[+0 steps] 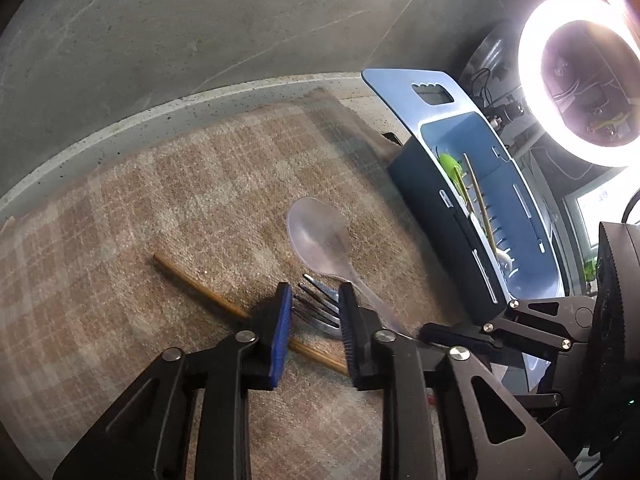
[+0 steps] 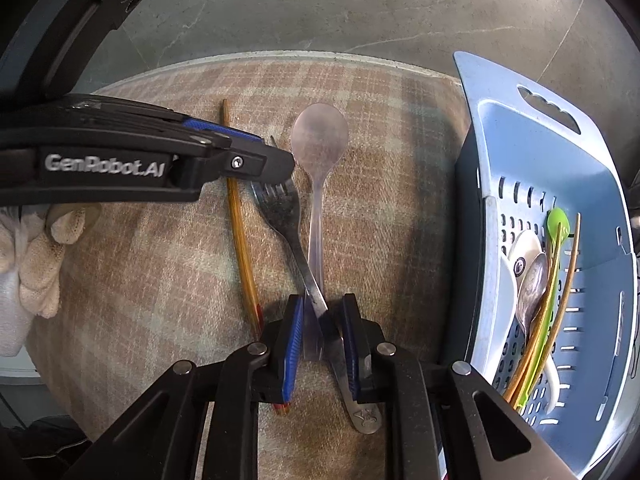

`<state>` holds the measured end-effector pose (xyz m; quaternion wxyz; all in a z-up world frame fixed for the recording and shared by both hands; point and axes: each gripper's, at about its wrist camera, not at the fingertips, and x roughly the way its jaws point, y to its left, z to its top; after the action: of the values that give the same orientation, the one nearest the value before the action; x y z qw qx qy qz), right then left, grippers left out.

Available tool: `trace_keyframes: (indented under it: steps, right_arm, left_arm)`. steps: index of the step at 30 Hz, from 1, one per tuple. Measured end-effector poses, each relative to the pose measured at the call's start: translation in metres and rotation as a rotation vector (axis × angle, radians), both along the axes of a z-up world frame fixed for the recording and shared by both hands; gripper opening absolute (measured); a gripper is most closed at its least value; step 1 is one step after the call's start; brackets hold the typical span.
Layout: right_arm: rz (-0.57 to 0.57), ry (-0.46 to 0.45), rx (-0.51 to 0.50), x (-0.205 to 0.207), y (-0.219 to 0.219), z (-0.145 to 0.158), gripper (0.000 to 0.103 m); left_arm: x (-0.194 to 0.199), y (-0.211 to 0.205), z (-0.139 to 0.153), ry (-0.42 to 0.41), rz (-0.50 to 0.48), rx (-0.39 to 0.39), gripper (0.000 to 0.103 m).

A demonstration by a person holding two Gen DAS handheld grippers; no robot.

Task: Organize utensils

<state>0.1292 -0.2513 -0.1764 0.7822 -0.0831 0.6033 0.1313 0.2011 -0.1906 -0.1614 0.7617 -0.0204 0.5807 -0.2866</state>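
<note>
A metal fork (image 2: 298, 254), a clear plastic spoon (image 2: 318, 184) and a brown chopstick (image 2: 240, 232) lie on a plaid cloth (image 2: 160, 264). My left gripper (image 1: 312, 304) is open, its jaws on either side of the fork's tines (image 1: 316, 300), with the chopstick (image 1: 192, 282) passing under it. It shows from the side in the right wrist view (image 2: 276, 162). My right gripper (image 2: 320, 316) is open around the crossed handles of the fork and the spoon. The spoon's bowl (image 1: 316, 236) lies just beyond my left fingers.
A blue perforated basket (image 2: 600, 184) stands at the right and holds several utensils, among them a green one (image 2: 556, 236) and a metal spoon (image 2: 532, 284). It also shows in the left wrist view (image 1: 424, 196). A bright ring light (image 1: 580, 80) stands behind it. The table edge (image 1: 120, 128) curves at the back.
</note>
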Motion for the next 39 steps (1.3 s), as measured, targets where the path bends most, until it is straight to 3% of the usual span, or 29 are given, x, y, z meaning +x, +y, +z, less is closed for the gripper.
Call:
trace_keyframes:
  steps: [7, 10, 12, 18, 20, 23, 39]
  right_arm:
    - [-0.005, 0.01, 0.011, -0.007, -0.009, -0.001, 0.017]
    - [-0.012, 0.004, 0.013, -0.008, -0.007, -0.001, 0.011]
    - [-0.007, -0.001, 0.006, -0.009, -0.008, -0.001, 0.011]
    - [-0.011, -0.007, 0.008, -0.012, -0.003, -0.002, 0.011]
    - [-0.016, -0.011, 0.007, -0.013, -0.003, -0.002, 0.01]
    - [-0.019, -0.015, 0.009, -0.013, -0.004, 0.001, 0.01]
    - [-0.018, -0.05, 0.017, -0.019, 0.004, 0.018, 0.01]
  left_arm:
    - [0.0, 0.004, -0.002, -0.003, 0.011, -0.027, 0.011]
    - [-0.003, 0.009, -0.004, 0.023, 0.011, -0.05, 0.011]
    - [-0.005, 0.01, -0.004, 0.033, 0.006, -0.062, 0.016]
    - [-0.006, 0.006, -0.002, 0.003, -0.003, -0.056, 0.016]
    - [-0.008, 0.004, 0.0, -0.026, -0.013, -0.042, 0.008]
    - [-0.005, 0.007, 0.0, -0.008, -0.002, -0.065, 0.007]
    - [-0.009, 0.034, 0.018, -0.014, -0.008, -0.132, 0.005]
